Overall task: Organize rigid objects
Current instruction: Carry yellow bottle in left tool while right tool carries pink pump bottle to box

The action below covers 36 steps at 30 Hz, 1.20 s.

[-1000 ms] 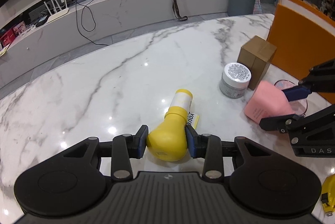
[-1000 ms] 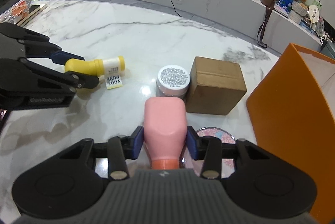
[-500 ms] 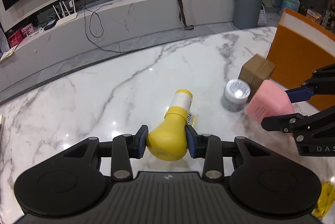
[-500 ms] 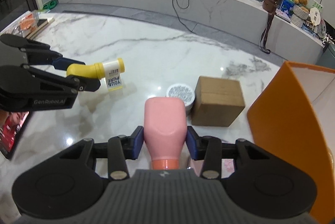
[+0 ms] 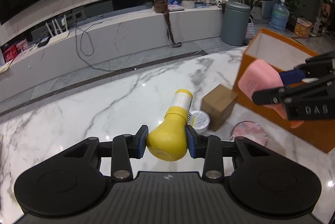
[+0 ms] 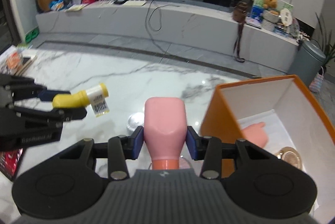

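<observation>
My left gripper (image 5: 167,141) is shut on a yellow bottle (image 5: 171,131) with a white label and holds it above the marble table (image 5: 83,119). It also shows at the left of the right wrist view (image 6: 71,101). My right gripper (image 6: 165,141) is shut on a pink bottle (image 6: 165,123), held in the air beside the left wall of the open orange box (image 6: 222,110). The pink bottle also shows in the left wrist view (image 5: 260,79). Inside the box lie a pink object (image 6: 254,131) and a gold round lid (image 6: 289,158).
On the table below stand a brown cardboard box (image 5: 218,101), a silver-lidded jar (image 5: 200,119) and a round pink disc (image 5: 249,132). A low marble bench (image 5: 125,35) and a grey bin (image 5: 235,22) stand beyond the table.
Both grippers have risen well above the table with their bottles. The right gripper has moved toward the orange box, whose inside now shows.
</observation>
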### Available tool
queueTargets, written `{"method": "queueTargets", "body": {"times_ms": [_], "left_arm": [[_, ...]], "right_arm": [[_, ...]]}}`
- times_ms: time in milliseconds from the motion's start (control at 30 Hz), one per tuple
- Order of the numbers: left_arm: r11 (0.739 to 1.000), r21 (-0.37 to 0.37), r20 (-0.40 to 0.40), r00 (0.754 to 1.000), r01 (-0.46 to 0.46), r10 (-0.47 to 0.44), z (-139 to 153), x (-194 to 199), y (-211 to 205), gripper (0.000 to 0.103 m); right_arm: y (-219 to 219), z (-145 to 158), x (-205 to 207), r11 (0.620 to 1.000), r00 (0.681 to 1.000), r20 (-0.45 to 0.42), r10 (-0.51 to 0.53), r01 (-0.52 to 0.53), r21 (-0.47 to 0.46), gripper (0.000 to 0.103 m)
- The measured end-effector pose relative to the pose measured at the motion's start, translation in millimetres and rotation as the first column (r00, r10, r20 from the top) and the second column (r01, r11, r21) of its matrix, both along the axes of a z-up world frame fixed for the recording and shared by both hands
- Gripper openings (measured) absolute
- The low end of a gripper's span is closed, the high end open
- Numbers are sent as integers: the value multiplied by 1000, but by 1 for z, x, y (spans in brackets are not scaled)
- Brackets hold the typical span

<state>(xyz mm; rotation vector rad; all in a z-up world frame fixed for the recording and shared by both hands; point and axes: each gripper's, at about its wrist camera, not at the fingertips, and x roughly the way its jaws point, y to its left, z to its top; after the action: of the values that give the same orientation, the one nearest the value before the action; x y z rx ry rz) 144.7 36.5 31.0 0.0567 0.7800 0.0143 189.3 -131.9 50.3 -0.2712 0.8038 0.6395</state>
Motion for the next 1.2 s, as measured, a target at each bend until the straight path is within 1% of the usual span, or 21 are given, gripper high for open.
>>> {"method": "queueTargets", "body": {"times_ms": [67, 133, 300, 600, 833, 1000, 1200], "left_arm": [[1000, 1, 4, 1000, 2, -2, 5, 1, -7, 43], [1000, -16, 10, 1000, -8, 8, 11, 1, -12, 43], [999, -36, 53, 999, -10, 12, 31, 0, -32, 43], [998, 1, 62, 997, 56, -56, 43, 5, -87, 43], [994, 33, 53, 993, 102, -104, 52, 19, -116, 43], [985, 76, 52, 986, 154, -158, 59, 35, -146, 43], [974, 84, 34, 977, 208, -212, 58, 59, -179, 43]], "right_arm": [[-7, 8, 1, 1000, 1000, 11, -18, 18, 14, 43], [-16, 15, 0, 999, 999, 22, -33, 32, 28, 43], [-37, 26, 2, 997, 997, 35, -64, 63, 54, 43], [-87, 44, 3, 985, 987, 62, -150, 144, 94, 43], [-133, 57, 15, 961, 965, 74, -253, 241, 139, 43], [-162, 58, 27, 941, 949, 58, -311, 299, 158, 43], [-183, 53, 39, 926, 935, 39, -351, 341, 164, 43]]}}
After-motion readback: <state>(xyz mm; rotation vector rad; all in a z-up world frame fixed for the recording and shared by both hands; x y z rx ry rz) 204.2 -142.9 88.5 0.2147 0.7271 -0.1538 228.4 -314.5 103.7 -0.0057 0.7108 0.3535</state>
